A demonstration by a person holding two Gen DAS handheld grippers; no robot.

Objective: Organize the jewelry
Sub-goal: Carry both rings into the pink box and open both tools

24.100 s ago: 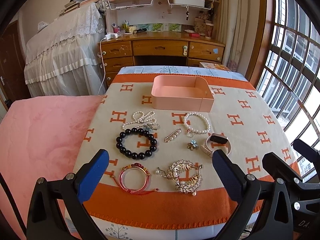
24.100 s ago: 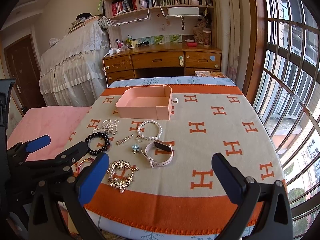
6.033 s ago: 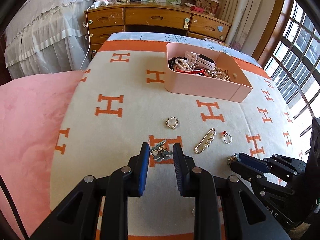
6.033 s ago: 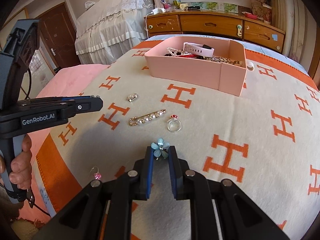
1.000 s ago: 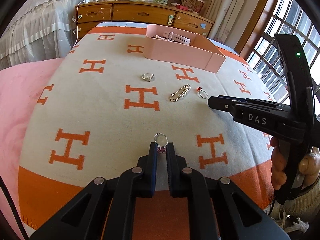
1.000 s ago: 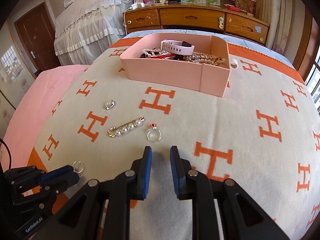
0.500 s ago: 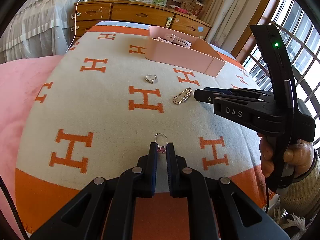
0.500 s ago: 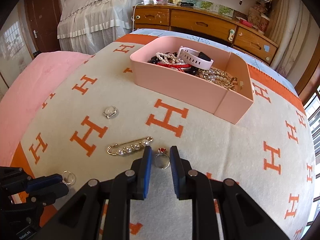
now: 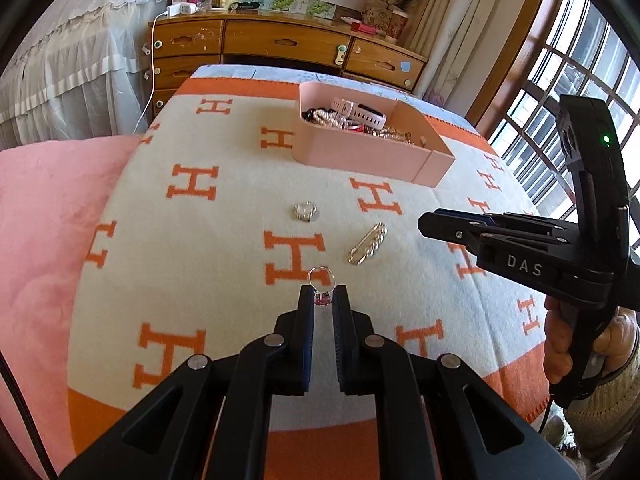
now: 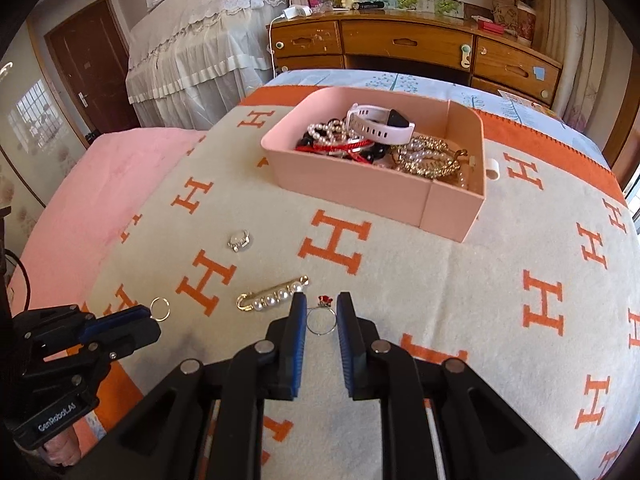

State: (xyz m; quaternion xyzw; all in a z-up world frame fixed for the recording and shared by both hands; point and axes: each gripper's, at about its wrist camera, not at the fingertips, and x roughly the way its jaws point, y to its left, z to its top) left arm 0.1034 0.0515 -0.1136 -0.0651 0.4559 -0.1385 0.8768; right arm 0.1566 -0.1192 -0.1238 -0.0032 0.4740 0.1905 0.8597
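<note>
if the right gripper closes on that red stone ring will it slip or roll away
Probably light and rigid: the red stone ring is a thin wire band. It lies flat between the open pads of the right gripper, so rolling looks unlikely. The smooth, narrow band might twist or pop out of a pinch, though the soft blanket should limit sliding.

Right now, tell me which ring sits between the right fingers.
The red-stone ring, lying on the blanket. The pink-stone ring is in the left fingers; the white-stone ring lies apart.
</note>
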